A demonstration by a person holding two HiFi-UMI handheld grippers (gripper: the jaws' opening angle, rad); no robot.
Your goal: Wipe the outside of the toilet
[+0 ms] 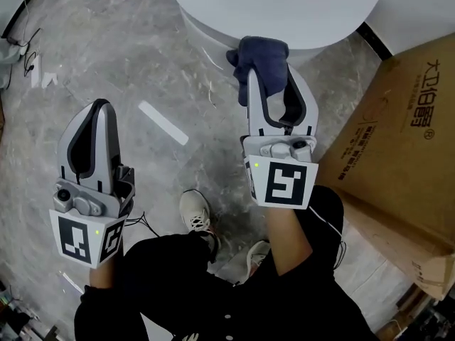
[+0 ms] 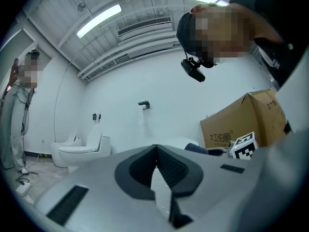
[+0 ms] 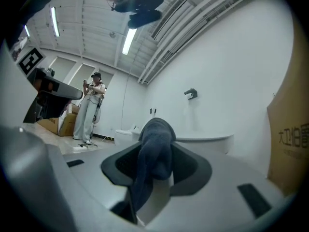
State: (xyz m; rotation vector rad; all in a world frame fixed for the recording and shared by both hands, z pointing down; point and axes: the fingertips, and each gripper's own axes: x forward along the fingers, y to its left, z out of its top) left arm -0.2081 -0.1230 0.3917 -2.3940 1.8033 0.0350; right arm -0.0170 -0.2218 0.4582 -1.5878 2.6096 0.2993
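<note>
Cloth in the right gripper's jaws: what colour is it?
The cloth is plain dark navy blue. It shows best in the head view.

I see bright, even light from ceiling tubes [image 2: 99,21] at 11 o'clock. Shadows soft. Gripper views bow at edges, corners black. Near foreground blurs.

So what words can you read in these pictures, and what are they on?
"大卫伯爵", with a small ® beside it: printed on the cardboard box.
Smaller print under it on the box: too small to read.
Marker cubes on the left gripper and right gripper: only black-and-white square patterns, no letters.
Toilet and cloth: no writing.
</note>
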